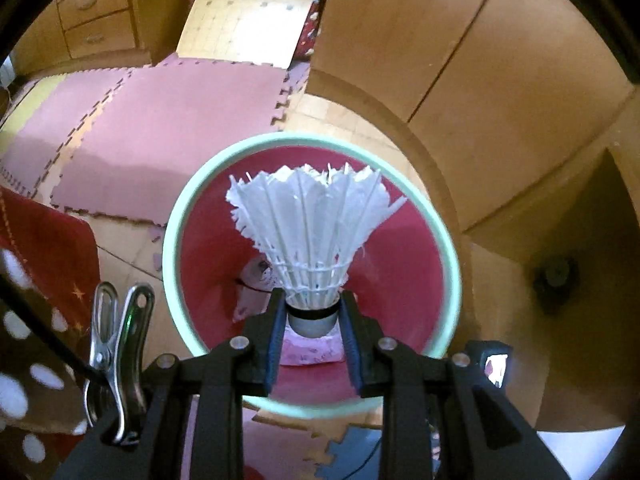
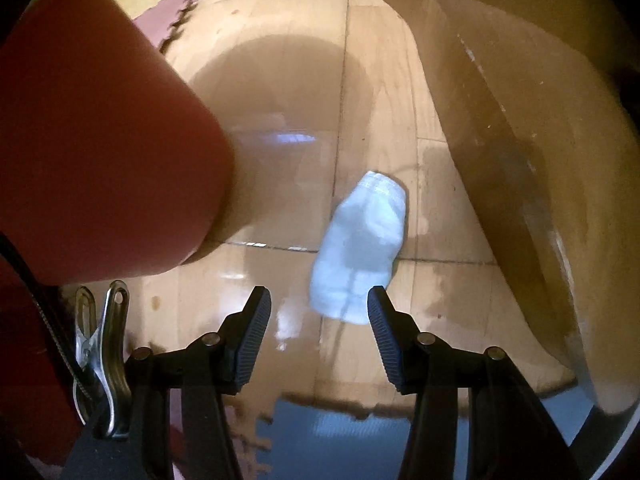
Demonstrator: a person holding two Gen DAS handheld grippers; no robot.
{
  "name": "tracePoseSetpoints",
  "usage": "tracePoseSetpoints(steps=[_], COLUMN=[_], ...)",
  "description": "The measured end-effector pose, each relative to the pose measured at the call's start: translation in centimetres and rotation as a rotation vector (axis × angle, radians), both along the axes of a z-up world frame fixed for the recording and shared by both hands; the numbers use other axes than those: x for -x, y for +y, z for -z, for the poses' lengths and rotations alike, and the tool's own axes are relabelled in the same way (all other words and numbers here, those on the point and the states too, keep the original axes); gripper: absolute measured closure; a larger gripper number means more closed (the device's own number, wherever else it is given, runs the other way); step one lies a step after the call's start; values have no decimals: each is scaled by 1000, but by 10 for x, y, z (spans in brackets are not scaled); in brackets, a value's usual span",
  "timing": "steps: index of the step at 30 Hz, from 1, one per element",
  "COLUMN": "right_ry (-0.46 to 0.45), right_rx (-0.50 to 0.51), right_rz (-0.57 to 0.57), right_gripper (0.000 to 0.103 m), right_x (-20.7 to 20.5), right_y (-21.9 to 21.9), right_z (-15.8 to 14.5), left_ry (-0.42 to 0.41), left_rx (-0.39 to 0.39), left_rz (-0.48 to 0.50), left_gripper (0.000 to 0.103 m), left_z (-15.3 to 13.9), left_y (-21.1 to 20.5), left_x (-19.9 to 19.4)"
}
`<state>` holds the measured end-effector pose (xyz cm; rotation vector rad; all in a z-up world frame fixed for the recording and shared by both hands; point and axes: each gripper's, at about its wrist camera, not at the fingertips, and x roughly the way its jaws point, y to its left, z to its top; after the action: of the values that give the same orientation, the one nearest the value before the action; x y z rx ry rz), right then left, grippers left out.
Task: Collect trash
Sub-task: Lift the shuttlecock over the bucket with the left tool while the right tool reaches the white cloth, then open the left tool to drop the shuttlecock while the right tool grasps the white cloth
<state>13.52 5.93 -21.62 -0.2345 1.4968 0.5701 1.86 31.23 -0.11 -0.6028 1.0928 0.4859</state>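
In the left wrist view my left gripper (image 1: 313, 314) is shut on the cork base of a white feather shuttlecock (image 1: 314, 228), whose feathers point away from the camera. It hangs right over the mouth of a red bin with a pale green rim (image 1: 176, 216); some pinkish scraps lie at the bin's bottom. In the right wrist view my right gripper (image 2: 319, 306) points down at the wooden floor, open and empty. A crumpled white plastic bottle (image 2: 358, 246) lies on the floor just beyond and between its fingers, untouched. The bin's red outer wall (image 2: 100, 152) fills the left of that view.
Pink foam puzzle mats (image 1: 160, 128) cover the floor behind the bin; a blue mat (image 2: 340, 436) lies near the grippers. Wooden cabinet doors (image 1: 460, 60) and drawers (image 1: 96, 20) stand around. A red spotted cloth (image 1: 36, 280) is at the left. A wooden furniture base (image 2: 540, 160) borders the right.
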Motion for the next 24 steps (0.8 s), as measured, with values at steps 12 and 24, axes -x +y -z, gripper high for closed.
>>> tracePoseSetpoints(steps=[12,24], right_ry=[20,-51], right_rx=[88,119], right_rz=[86,72], right_gripper=[45,39], right_x=[-15,-7], right_y=[-14,-10], right_z=[63,83], left_ry=[51,123], left_rx=[80,117], left_rz=[-19,-47], left_gripper=[76,76], left_z=[39,64], left_y=[19,21], left_x=[-15,-14])
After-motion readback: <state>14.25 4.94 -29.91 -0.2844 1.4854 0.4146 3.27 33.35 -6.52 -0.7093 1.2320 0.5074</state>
